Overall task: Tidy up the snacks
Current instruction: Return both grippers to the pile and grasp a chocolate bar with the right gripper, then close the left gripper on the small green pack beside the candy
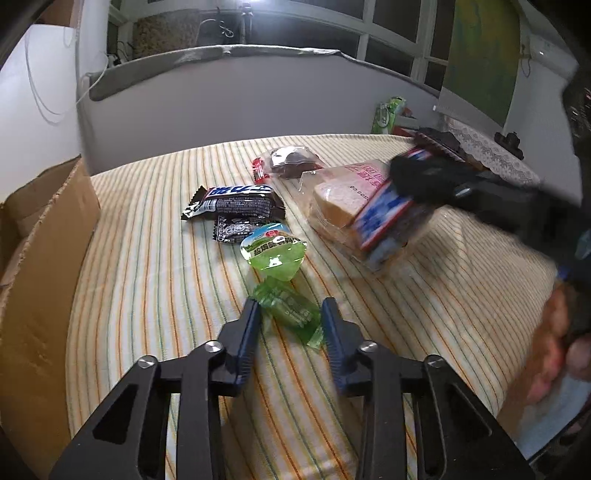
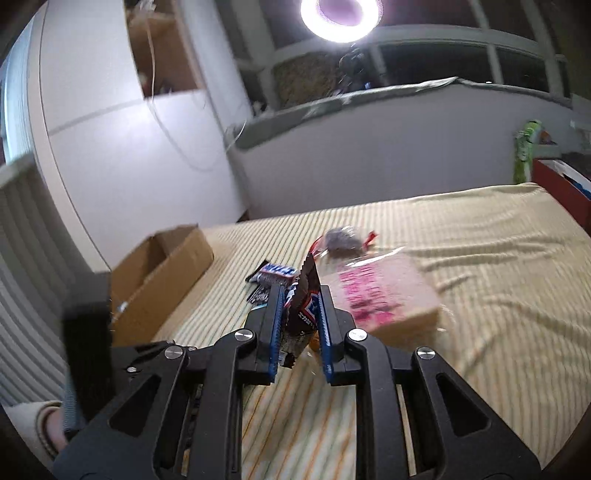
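Near the bed's front edge, the left tongs straddle a green candy, pads beside it; right tongs clamp a brown snack bar above the sheet.

Home bedroom: striped bedsheet on bed, window behind, wardrobe, ring light.

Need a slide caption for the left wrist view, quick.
Left tool straddles a green candy on the striped cloth; right tool lifts a chocolate bar.
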Demonstrator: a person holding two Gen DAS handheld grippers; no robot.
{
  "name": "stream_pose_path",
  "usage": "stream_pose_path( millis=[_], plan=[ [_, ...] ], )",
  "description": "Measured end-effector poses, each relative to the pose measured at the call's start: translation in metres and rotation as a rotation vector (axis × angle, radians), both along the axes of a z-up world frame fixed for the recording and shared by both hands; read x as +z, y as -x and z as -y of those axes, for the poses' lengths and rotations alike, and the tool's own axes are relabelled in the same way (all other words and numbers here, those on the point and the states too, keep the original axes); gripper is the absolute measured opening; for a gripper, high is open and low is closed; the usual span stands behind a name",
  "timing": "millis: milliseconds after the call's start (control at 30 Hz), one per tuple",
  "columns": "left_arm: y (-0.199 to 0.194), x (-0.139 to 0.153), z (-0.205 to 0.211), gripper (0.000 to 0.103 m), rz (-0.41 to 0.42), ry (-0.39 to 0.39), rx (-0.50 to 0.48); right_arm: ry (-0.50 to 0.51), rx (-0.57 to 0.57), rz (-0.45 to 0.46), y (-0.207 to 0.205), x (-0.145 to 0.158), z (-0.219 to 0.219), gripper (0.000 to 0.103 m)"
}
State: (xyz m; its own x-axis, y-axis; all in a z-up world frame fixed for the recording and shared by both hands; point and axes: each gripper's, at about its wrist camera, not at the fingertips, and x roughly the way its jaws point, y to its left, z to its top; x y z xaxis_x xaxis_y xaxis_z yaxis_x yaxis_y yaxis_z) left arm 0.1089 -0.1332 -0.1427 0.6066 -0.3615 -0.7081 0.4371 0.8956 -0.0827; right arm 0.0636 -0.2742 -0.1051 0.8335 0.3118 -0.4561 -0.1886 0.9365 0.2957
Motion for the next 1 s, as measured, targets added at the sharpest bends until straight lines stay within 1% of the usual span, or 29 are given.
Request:
stream_pose_path(
  millis=[133, 200, 400, 500, 600, 1000],
  plan=[
    [0.001, 0.000, -0.001, 0.022, 0.005, 0.008, -0.005, -0.024, -0.040, 0.016, 0.018, 0.005, 0.016, 0.018],
    [0.001, 0.000, -0.002, 0.016, 0.006, 0.015, -0.005, -0.027, -0.053, 0.020, 0.024, 0.004, 0.021, 0.018],
    [0.003, 0.001, -0.003, 0.010, 0.012, 0.025, -0.004, -0.037, -0.068, 0.016, 0.031, -0.001, 0.028, 0.018],
    [0.005, 0.003, -0.006, 0.005, 0.016, 0.047, 0.000, -0.040, -0.067, 0.015, 0.035, -0.003, 0.029, 0.018],
    [0.008, 0.005, -0.006, 0.004, 0.025, 0.055, 0.003, -0.035, -0.070, 0.018, 0.040, -0.003, 0.029, 0.018],
    [0.023, 0.023, -0.024, 0.003, 0.062, 0.112, 0.026, -0.024, -0.069, 0.017, 0.045, -0.001, 0.025, 0.018]
  ],
)
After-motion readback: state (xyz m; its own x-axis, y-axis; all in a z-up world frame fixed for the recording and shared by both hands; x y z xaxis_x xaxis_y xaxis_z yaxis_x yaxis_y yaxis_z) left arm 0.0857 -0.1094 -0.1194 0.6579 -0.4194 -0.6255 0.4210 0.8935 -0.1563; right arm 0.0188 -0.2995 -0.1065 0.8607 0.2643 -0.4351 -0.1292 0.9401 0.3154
